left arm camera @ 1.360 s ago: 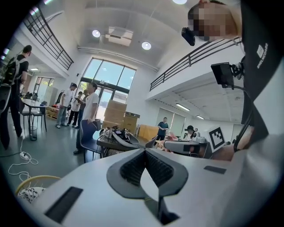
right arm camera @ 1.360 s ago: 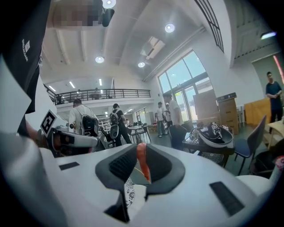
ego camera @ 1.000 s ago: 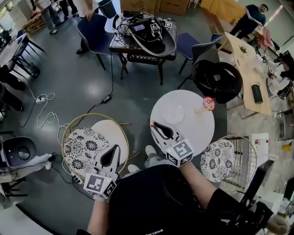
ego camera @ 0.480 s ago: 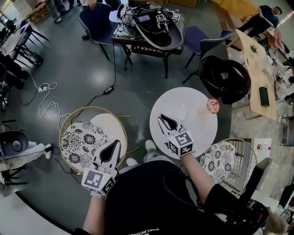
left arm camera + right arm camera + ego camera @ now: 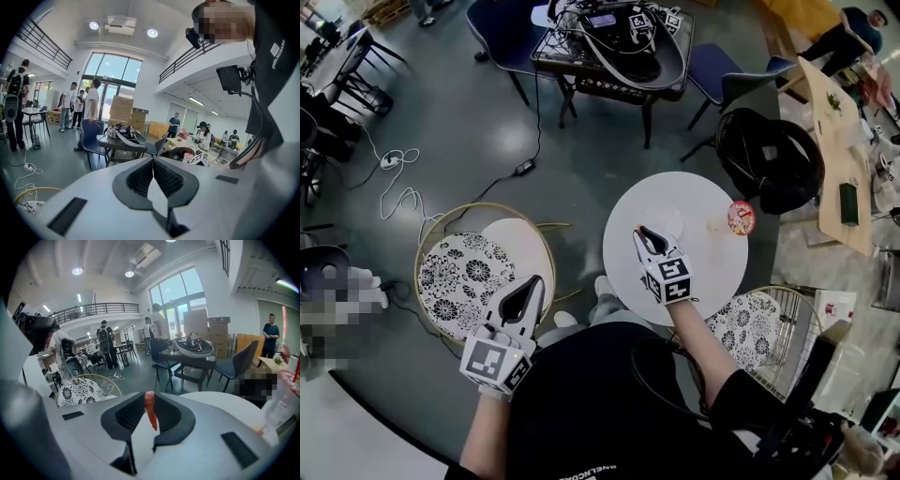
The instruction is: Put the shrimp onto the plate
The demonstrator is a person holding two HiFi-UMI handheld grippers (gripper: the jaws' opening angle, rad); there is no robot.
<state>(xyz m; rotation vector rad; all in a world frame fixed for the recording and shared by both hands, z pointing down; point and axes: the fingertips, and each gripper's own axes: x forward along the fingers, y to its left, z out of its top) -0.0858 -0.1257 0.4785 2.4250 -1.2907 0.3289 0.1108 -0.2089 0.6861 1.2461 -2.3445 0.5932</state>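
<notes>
Inside the right gripper (image 5: 643, 232), a shrimp (image 5: 150, 412) sits half-hidden.

Count: 2 claws, i.e. left claw (image 5: 532, 281) & right claw (image 5: 643, 232), 1 shrimp (image 5: 149, 411), 1 plate (image 5: 670, 223), 1 round white table (image 5: 712, 272), 1 red-lid cup (image 5: 741, 217), 2 floral chairs (image 5: 464, 281), 2 blue chairs (image 5: 499, 30).

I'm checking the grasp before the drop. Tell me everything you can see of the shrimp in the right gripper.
The shrimp is a small, slender, orange-red piece that looks smooth, perhaps plastic, and tapers to a point. Its thicker end is pinched between the tips of the right gripper, whose jaws are shut on it. The pointed end trails back toward the gripper's body. Nothing else touches it. It is held above the white round table.
</notes>
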